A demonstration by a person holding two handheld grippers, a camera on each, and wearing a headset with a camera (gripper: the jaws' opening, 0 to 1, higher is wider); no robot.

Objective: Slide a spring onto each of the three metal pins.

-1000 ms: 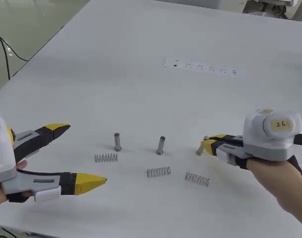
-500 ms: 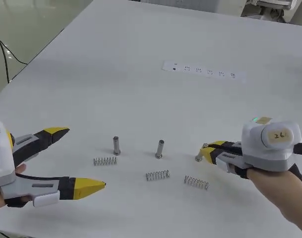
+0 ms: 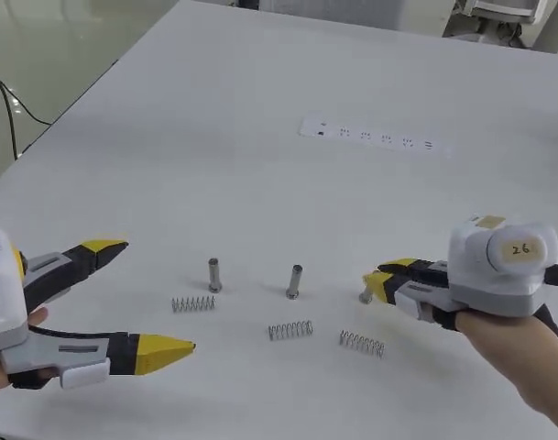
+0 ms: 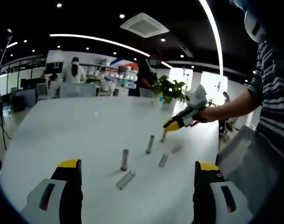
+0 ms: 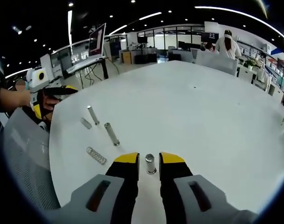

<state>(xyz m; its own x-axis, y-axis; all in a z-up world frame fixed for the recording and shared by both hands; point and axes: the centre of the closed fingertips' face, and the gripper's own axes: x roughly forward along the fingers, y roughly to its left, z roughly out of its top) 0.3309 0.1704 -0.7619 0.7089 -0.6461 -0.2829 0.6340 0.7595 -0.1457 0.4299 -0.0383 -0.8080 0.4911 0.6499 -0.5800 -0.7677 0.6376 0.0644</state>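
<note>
My left tongs [image 3: 158,295] near left, spread wide, empty. Three small coiled steel springs [image 3: 290,330] lie loose on white table [image 3: 260,165], none fitted. Beyond, three short upright metal pins [image 3: 295,280] bare; my right tongs [image 3: 374,278] straddle rightmost, slightly parted, unclamped

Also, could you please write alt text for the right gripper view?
The right gripper holds its yellow-tipped jaws narrowly apart on either side of an upright metal pin on a white table. Off to the left lie two springs beside two more pins, with the left gripper in a hand beyond them.
</note>
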